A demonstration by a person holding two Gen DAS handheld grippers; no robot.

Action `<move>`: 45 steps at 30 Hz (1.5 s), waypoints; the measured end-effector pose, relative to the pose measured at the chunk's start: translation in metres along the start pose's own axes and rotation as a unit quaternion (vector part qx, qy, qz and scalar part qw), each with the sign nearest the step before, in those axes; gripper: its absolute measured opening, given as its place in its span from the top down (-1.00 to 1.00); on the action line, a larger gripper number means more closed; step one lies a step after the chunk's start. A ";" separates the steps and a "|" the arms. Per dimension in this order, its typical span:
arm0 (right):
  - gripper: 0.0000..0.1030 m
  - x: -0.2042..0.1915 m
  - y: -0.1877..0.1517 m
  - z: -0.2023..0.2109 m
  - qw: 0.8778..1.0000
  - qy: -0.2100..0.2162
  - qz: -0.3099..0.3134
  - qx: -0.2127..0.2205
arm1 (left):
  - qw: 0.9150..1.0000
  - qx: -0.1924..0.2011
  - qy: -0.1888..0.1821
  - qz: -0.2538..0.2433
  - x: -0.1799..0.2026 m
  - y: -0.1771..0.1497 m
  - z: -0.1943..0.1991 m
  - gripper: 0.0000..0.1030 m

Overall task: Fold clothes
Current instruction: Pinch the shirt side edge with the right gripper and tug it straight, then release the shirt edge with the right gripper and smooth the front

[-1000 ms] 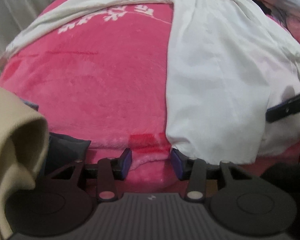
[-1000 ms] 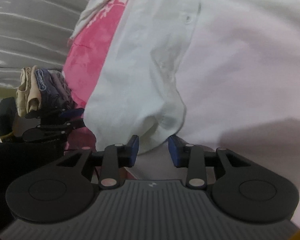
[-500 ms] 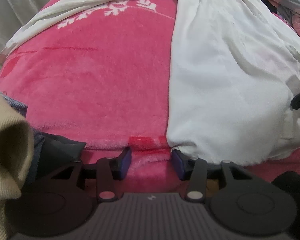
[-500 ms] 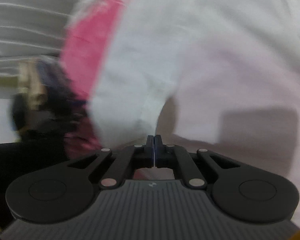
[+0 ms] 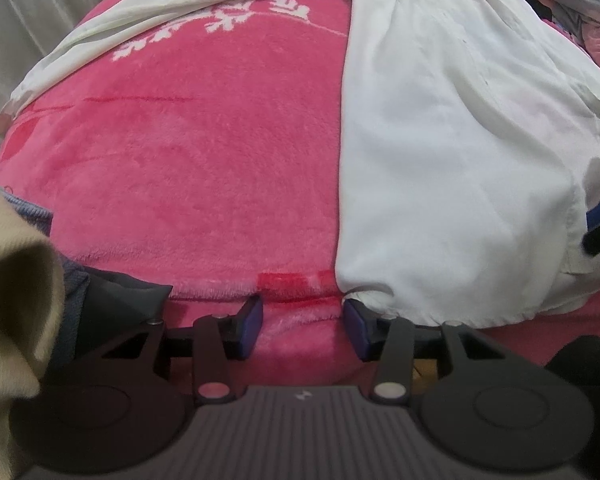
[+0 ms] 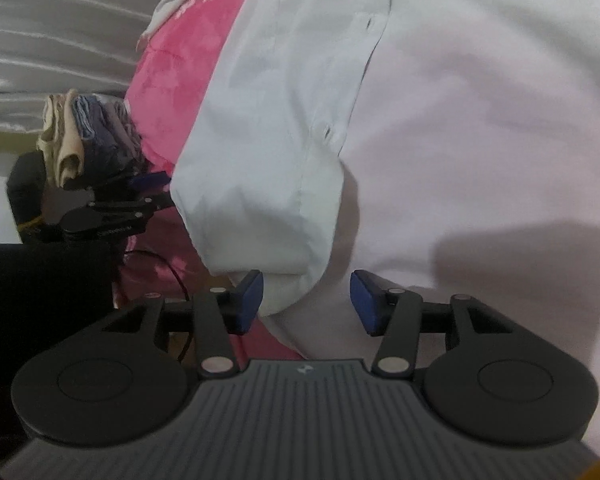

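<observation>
Blanket: a plush pink fleece blanket with white printed marks (image 5: 188,168) is covering the bed and lying under everything else.
Shirt: a white button-front cotton shirt (image 5: 452,168) is lying spread on the right part of the blanket, one long sleeve stretching away across the far left; in the right wrist view its hem corner (image 6: 268,216) is drooping just in front of the fingers.
Clothes pile: folded garments in beige, blue and dark grey cloth (image 6: 88,140) are sitting stacked at the blanket's near left edge.
Left gripper (image 5: 302,326): its jaws are standing apart, holding nothing, hovering at the blanket edge with the right blue pad (image 5: 356,330) just beside the shirt's lower left corner.
Right gripper (image 6: 306,300): its jaws are standing wide apart, with the hem corner hanging between them, gripped by neither.
</observation>
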State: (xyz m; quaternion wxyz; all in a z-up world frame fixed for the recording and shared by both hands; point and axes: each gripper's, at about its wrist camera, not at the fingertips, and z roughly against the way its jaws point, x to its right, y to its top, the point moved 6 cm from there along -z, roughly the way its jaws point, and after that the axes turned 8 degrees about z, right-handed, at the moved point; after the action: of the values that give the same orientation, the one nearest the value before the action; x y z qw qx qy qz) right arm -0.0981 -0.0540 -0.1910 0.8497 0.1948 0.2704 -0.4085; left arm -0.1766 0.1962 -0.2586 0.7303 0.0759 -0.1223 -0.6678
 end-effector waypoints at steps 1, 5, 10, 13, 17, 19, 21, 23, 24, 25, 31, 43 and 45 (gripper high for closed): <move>0.15 -0.001 -0.001 -0.002 1.000 0.001 0.003 0.003 | 1.000 0.000 0.001 0.001 0.000 0.000 0.000 0.10; 0.99 -0.011 0.000 -0.001 1.000 0.016 0.017 -0.009 | 1.000 0.000 0.003 -0.003 0.001 -0.001 0.000 0.10; 0.99 -0.018 0.008 0.024 0.997 0.027 0.042 -0.055 | 1.000 -0.002 0.001 -0.004 0.000 -0.001 -0.001 0.10; 0.99 -0.006 0.009 0.021 0.997 0.010 0.020 -0.078 | 1.000 -0.002 0.001 -0.007 -0.001 -0.001 -0.001 0.10; 0.93 -0.005 -0.001 0.009 0.994 -0.019 0.042 -0.103 | 1.000 -0.001 0.001 -0.014 -0.002 -0.001 0.000 0.10; 0.92 0.001 -0.010 0.000 0.988 -0.061 0.058 -0.131 | 1.000 -0.004 0.001 -0.017 -0.003 -0.001 0.002 0.11; 0.90 0.005 -0.014 0.001 0.986 -0.064 0.059 -0.144 | 1.000 -0.008 0.004 -0.021 -0.004 -0.002 0.007 0.10; 0.64 0.003 -0.006 0.017 0.987 -0.054 0.065 -0.134 | 1.000 -0.009 0.006 -0.020 -0.006 -0.004 0.016 0.10; 0.54 0.002 -0.001 0.025 0.988 -0.049 0.068 -0.128 | 1.000 -0.008 -0.002 -0.017 -0.006 -0.005 0.022 0.10; 0.43 0.004 0.010 0.036 0.991 -0.046 0.066 -0.107 | 1.000 -0.006 -0.009 -0.014 -0.006 -0.005 0.029 0.10; 0.41 0.027 0.088 0.074 0.995 -0.070 0.034 0.058 | 0.998 0.034 -0.055 0.014 0.007 0.008 0.048 0.04; 0.49 0.080 0.183 0.051 0.966 -0.149 0.022 0.211 | 0.999 0.019 -0.035 -0.015 0.023 0.029 -0.003 0.04; 0.84 0.075 0.184 0.043 0.967 -0.146 0.038 0.206 | 0.999 0.015 -0.037 -0.016 0.022 0.028 -0.006 0.04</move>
State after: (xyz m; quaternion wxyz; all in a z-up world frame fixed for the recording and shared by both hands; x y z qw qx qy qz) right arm 0.1013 -0.0136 -0.1834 0.8364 0.3141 0.0462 -0.4469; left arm -0.1462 0.1770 -0.2550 0.7129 0.0644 -0.1578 -0.6802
